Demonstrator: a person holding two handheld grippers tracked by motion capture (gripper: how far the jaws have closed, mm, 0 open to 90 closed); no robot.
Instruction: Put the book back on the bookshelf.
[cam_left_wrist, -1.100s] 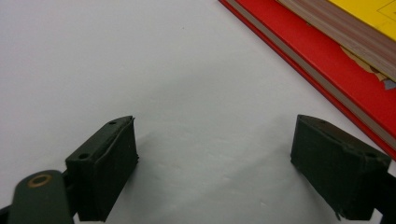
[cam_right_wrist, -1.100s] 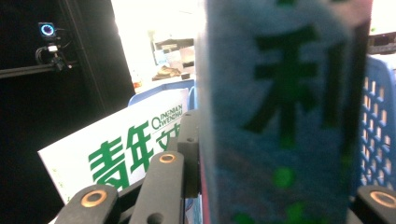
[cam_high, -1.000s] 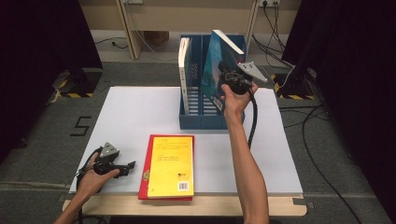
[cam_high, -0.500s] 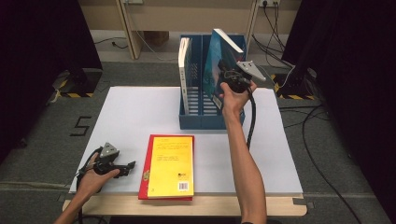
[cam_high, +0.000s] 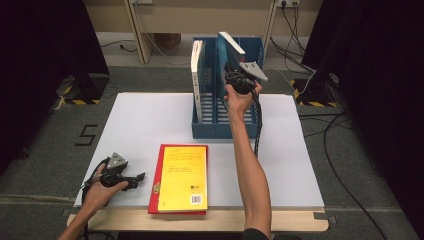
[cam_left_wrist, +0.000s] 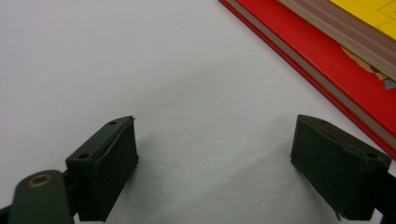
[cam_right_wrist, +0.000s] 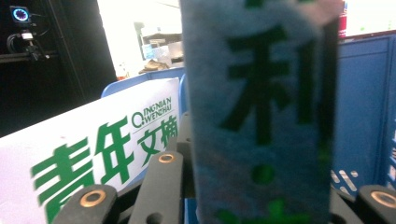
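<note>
The right gripper (cam_high: 235, 75) was clamped on a blue book (cam_high: 227, 55) at upper centre of the high view, tilted over the blue file rack (cam_high: 215, 127). Its lower corner could catch a divider or knock the white book (cam_high: 198, 75) beside it. The left gripper (cam_high: 137, 177) lay open and empty on the bench (cam_high: 150, 125), lower left, near the red and yellow book (cam_high: 182, 177).

The white book spine (cam_right_wrist: 93, 158) standing in the blue file rack (cam_right_wrist: 364, 107) reads "青年文摘" and "QINGNIAN WENZHAI" in green. The grey-blue book spine (cam_right_wrist: 261, 116) shows "利". Black tape (cam_high: 88, 135) on the floor forms "5".
</note>
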